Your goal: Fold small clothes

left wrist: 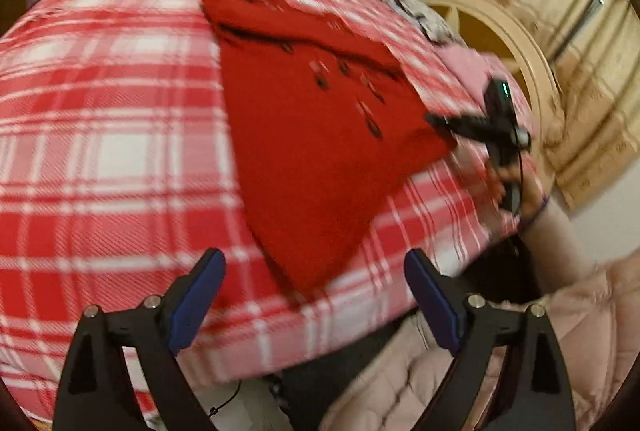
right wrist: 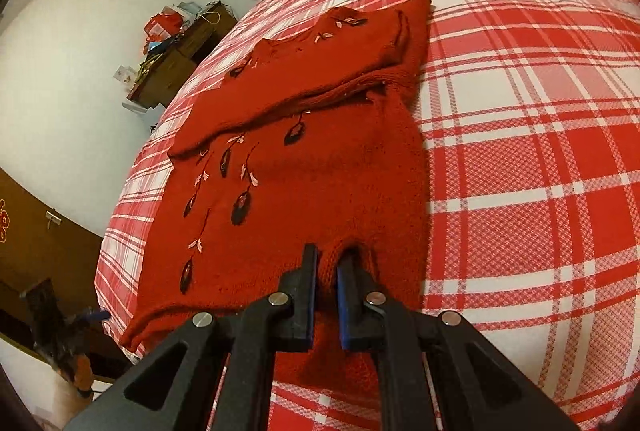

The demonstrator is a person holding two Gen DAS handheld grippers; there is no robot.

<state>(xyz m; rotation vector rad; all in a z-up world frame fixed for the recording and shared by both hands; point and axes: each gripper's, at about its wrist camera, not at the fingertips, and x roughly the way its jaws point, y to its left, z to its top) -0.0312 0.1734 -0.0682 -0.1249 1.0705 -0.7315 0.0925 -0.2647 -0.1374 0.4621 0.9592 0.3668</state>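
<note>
Right wrist view: the right gripper is at lower centre of the frame, its blue-padded fingers nearly together and pinching a raised fold at the near hem of the red sweater. The sweater lies flat on the red-and-white plaid bedspread, occupying the centre of the frame, with one sleeve folded across the chest and embroidered dark leaves down the front. A cluttered wooden cabinet stands at upper left against the white wall.

Left wrist view: the left gripper sits at the bottom of the frame, fingers spread wide and holding nothing — the sweater's near corner lies between and beyond them. The picture is motion-blurred. The right gripper appears at centre right, at the sweater's edge
</note>
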